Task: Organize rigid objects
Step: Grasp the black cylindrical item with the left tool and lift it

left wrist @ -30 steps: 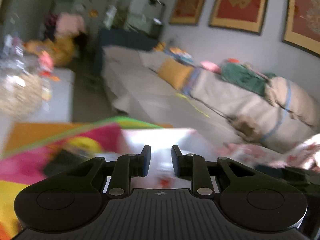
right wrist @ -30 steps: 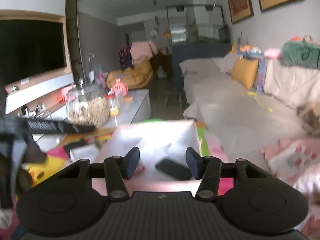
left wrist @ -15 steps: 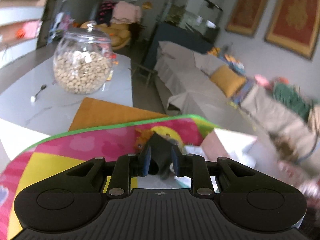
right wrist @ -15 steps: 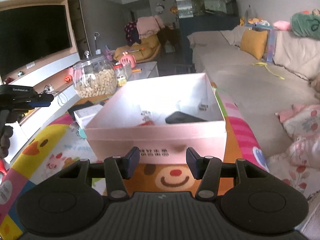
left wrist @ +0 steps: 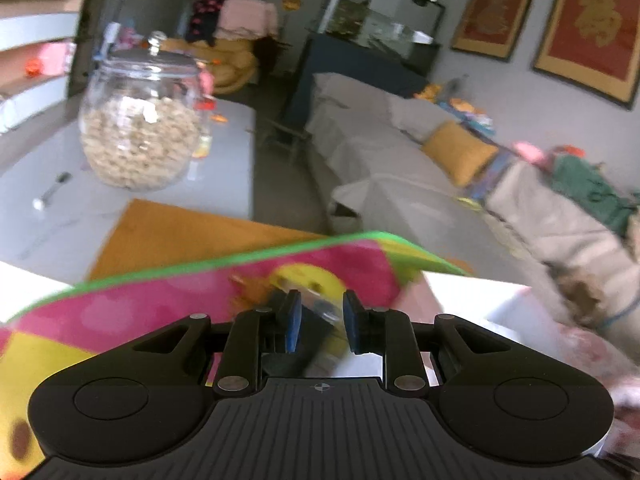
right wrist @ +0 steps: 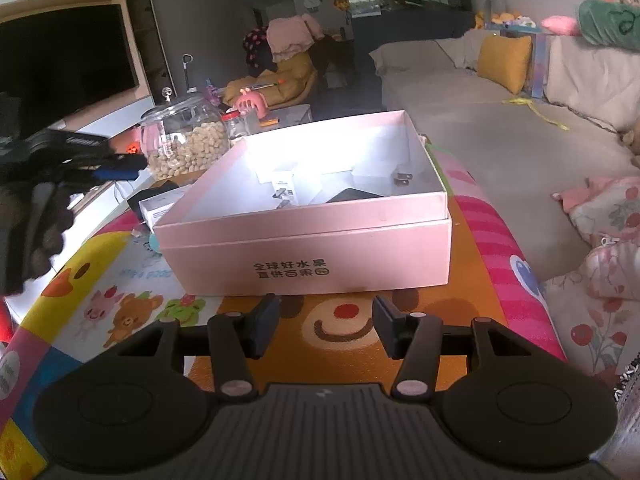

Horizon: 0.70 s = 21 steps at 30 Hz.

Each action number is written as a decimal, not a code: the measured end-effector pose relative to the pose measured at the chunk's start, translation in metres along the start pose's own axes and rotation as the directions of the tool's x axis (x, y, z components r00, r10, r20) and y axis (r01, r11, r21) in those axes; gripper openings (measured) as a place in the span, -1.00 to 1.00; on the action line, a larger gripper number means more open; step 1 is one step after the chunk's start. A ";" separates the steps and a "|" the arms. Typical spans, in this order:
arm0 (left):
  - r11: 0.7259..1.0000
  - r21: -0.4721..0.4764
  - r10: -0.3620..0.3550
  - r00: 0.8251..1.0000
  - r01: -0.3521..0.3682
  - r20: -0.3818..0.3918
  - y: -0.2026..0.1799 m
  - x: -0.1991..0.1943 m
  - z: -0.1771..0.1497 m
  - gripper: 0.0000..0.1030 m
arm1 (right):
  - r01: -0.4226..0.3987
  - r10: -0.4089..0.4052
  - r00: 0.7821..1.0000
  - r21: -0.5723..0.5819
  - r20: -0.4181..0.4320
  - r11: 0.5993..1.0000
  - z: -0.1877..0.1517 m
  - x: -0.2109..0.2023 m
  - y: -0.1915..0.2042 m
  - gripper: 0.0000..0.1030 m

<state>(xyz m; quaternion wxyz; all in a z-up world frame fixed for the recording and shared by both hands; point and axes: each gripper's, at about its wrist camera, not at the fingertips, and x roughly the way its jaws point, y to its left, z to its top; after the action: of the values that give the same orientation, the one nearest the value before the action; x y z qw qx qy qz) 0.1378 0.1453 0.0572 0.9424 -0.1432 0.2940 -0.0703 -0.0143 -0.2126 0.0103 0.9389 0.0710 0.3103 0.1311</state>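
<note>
From the left wrist view, the left claw (left wrist: pixel 319 322) is clamped on a small dark object (left wrist: pixel 308 320), blurred so that its kind cannot be told; a clear, shiny part shows between the blue pads. It hangs above the colourful play mat (left wrist: pixel 160 304) that covers the counter, with a corner of the pink box (left wrist: pixel 472 292) low on the right. A glass jar (left wrist: pixel 140 120) of pale nuts stands on the grey counter (left wrist: pixel 224 152) further back, and a spoon (left wrist: pixel 52 192) lies near it.

From the right wrist view, the right claw (right wrist: pixel 326 326) stands apart with nothing between its fingers, low over the mat just in front of the box's near wall (right wrist: pixel 312 256). The box is open; inside lie a flat black item (right wrist: pixel 352 195), a plug adapter (right wrist: pixel 402 179) and a small white piece (right wrist: pixel 285 192). A white carton (right wrist: pixel 160 205) waits on the mat at the box's left side, and the other claw shows dimly at the far left.

The step in hand looks like carrying the held object to the box. To do it well, the left claw should cross the rim before lowering, aim for a bare patch of the floor away from the items already there, and part only once the object is low, so it does not bounce.
</note>
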 end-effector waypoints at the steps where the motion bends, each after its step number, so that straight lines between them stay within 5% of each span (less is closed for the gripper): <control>1: 1.000 0.005 0.030 0.999 -0.030 -0.018 0.004 0.006 0.004 -0.52 | -0.004 0.004 1.000 -0.002 0.000 1.000 0.000 0.000 0.000 0.00; 5: 0.994 0.105 0.027 0.989 -0.012 -0.147 0.013 0.024 0.007 -0.40 | -0.011 0.011 1.000 -0.009 -0.004 1.000 0.000 0.001 0.001 0.00; 9: 0.974 0.228 0.020 0.990 0.013 -0.143 0.004 0.018 -0.002 -0.26 | -0.013 0.013 1.000 -0.017 -0.009 1.000 0.000 0.001 0.002 0.00; 14: 0.909 0.416 0.044 0.989 0.019 -0.141 -0.014 0.011 -0.013 -0.12 | -0.008 0.008 1.000 -0.028 -0.015 1.000 -0.001 0.002 0.004 0.00; 18: 0.900 0.437 0.085 0.985 -0.011 -0.152 -0.011 0.020 -0.017 0.01 | -0.007 0.006 1.000 -0.031 -0.018 0.999 -0.001 0.002 0.005 0.00; 21: 0.929 0.370 0.087 0.981 -0.017 -0.175 -0.004 0.032 -0.016 0.04 | -0.007 0.007 1.000 -0.032 -0.019 0.999 -0.001 0.002 0.005 0.00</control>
<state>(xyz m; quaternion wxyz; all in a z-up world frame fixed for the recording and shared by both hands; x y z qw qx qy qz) 0.1546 0.1314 0.0286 0.9220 0.0505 0.3671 -0.1122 -0.0144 -0.2067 0.0091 0.9364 0.0556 0.3168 0.1401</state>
